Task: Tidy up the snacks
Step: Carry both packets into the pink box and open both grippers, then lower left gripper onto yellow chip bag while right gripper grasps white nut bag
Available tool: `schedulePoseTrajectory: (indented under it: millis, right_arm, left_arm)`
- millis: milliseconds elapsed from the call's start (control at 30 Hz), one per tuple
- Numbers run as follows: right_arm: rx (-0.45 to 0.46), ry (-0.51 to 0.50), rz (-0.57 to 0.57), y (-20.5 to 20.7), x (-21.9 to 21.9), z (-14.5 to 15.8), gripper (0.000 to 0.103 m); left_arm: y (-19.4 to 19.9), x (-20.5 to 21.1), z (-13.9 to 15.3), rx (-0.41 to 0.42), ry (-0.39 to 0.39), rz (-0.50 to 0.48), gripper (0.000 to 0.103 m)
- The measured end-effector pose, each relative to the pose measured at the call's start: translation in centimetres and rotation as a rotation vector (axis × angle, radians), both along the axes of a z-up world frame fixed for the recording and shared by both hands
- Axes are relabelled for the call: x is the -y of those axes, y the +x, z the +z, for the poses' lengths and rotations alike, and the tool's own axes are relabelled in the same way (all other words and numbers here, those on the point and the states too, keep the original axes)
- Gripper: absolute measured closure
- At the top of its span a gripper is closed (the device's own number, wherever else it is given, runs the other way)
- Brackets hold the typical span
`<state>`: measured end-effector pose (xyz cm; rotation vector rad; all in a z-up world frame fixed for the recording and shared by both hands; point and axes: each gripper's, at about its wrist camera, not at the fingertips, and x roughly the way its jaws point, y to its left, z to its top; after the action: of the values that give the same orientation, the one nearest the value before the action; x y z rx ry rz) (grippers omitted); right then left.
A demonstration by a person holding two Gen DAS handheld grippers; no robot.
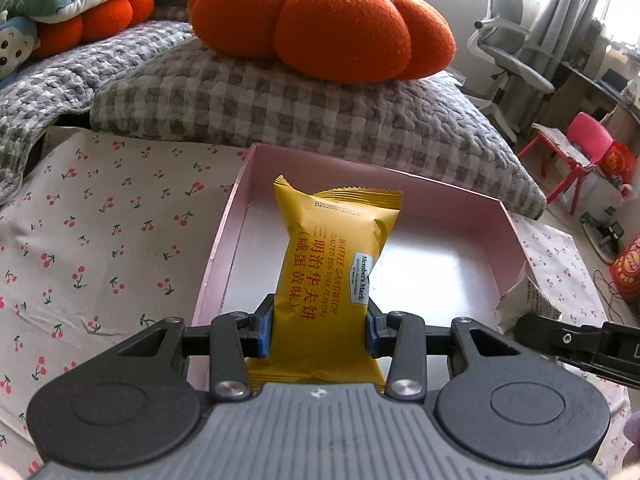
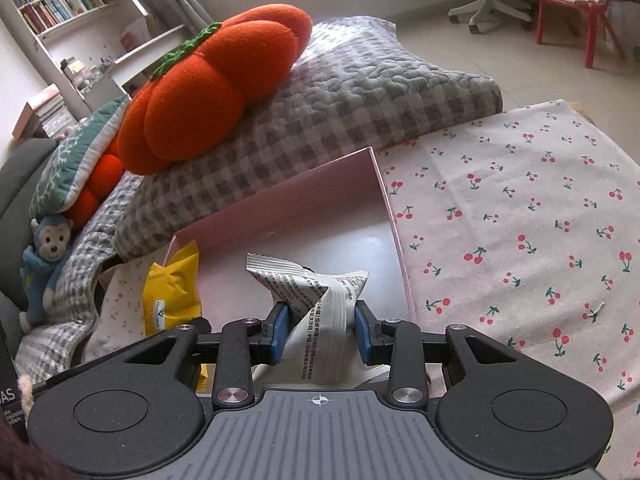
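Yellow waffle sandwich packet (image 1: 332,268) pinched between left gripper (image 1: 319,330) jaws, sticking out ahead of them over the pink box (image 1: 508,236). White snack packet (image 2: 320,312) clamped crumpled in right gripper (image 2: 320,330) jaws, also over the box interior. Box sits on cherry-print cloth (image 2: 520,216); beyond the jaws, checked blanket (image 1: 280,108) with orange pumpkin cushion (image 1: 332,28).

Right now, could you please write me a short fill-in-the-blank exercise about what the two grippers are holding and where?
1. The left gripper is closed on a ____ snack packet.
2. The right gripper grips a white packet printed with ____ text.
3. Both packets hang over an open ____ box.
4. An orange ____ cushion rests on the checked blanket behind the box.

Missing words: yellow; black; pink; pumpkin
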<state>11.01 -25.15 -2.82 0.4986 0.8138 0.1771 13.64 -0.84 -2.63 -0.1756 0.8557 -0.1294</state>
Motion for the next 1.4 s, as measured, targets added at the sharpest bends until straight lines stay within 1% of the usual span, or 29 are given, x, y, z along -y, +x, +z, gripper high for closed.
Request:
schedulePoseTrajectory:
  millis: [200, 233, 267, 300, 333, 367, 400, 433, 467, 667, 733, 867, 967, 1133, 1200, 1400]
  right_arm:
    - [0.006, -0.012, 0.005, -0.2, -0.1, 0.2, 0.067]
    - [0.008, -0.018, 0.006, -0.2, -0.1, 0.2, 0.065]
    - [0.008, -0.019, 0.007, -0.2, -0.1, 0.2, 0.06]
    - [0.004, -0.015, 0.012, -0.2, -0.1, 0.3, 0.055]
    - [-0.002, -0.005, 0.016, -0.1, 0.0, 0.2, 0.052]
    - [-0.009, 0.011, 0.02, -0.1, 0.1, 0.2, 0.045]
    - [-0.012, 0.02, 0.02, -0.1, 0.2, 0.2, 0.039]
    - [-0.013, 0.026, 0.02, -0.2, 0.3, 0.3, 0.036]
    - [-0.013, 0.027, 0.021, -0.2, 0.3, 0.4, 0.032]
    - [-0.006, 0.026, 0.041, -0.8, 0.5, 1.3, 0.022]
    - [0.0, 0.024, 0.046, -1.1, 0.5, 1.7, 0.019]
    - [0.008, 0.002, 0.06, -1.9, 0.6, 2.4, 0.016]
    - [0.008, -0.029, 0.056, -2.6, 0.7, 2.9, 0.016]
    - [0.004, -0.038, 0.079, -4.0, 1.0, 3.2, 0.015]
    - [0.005, -0.058, 0.094, -4.5, 0.9, 3.3, 0.015]
    - [0.008, -0.096, 0.12, -6.3, 0.7, 3.3, 0.014]
  left_arm:
    - [-0.2, -0.1, 0.2, 0.0, 0.006, -0.008, 0.064]
    - [-0.1, -0.1, 0.2, -0.01, -0.002, -0.01, 0.062]
    - [0.0, -0.1, 0.1, -0.021, -0.01, -0.007, 0.058]
    - [0.0, -0.1, 0.1, -0.031, -0.02, -0.007, 0.052]
    - [0.1, 0.0, 0.1, -0.033, -0.028, -0.007, 0.049]
    - [0.1, 0.1, 0.1, -0.034, -0.031, -0.01, 0.047]
    - [0.1, 0.2, 0.2, -0.034, -0.03, -0.012, 0.041]
    - [0.0, 0.3, 0.2, -0.033, -0.027, -0.014, 0.035]
    - [-0.1, 0.4, 0.3, -0.031, -0.024, -0.018, 0.032]
    - [-0.8, 0.7, 0.9, -0.033, -0.012, -0.059, 0.021]
    - [-1.2, 0.8, 1.2, -0.036, -0.014, -0.071, 0.013]
    - [-2.1, 1.1, 1.7, -0.04, -0.001, -0.109, 0.01]
    - [-2.8, 0.8, 1.9, -0.053, 0.014, -0.107, 0.009]
    - [-4.1, -0.3, 2.2, -0.082, -0.003, -0.095, 0.008]
    - [-4.6, -0.7, 2.4, -0.086, -0.012, -0.104, 0.008]
    - [-6.4, -1.5, 2.0, -0.095, 0.007, -0.126, 0.007]
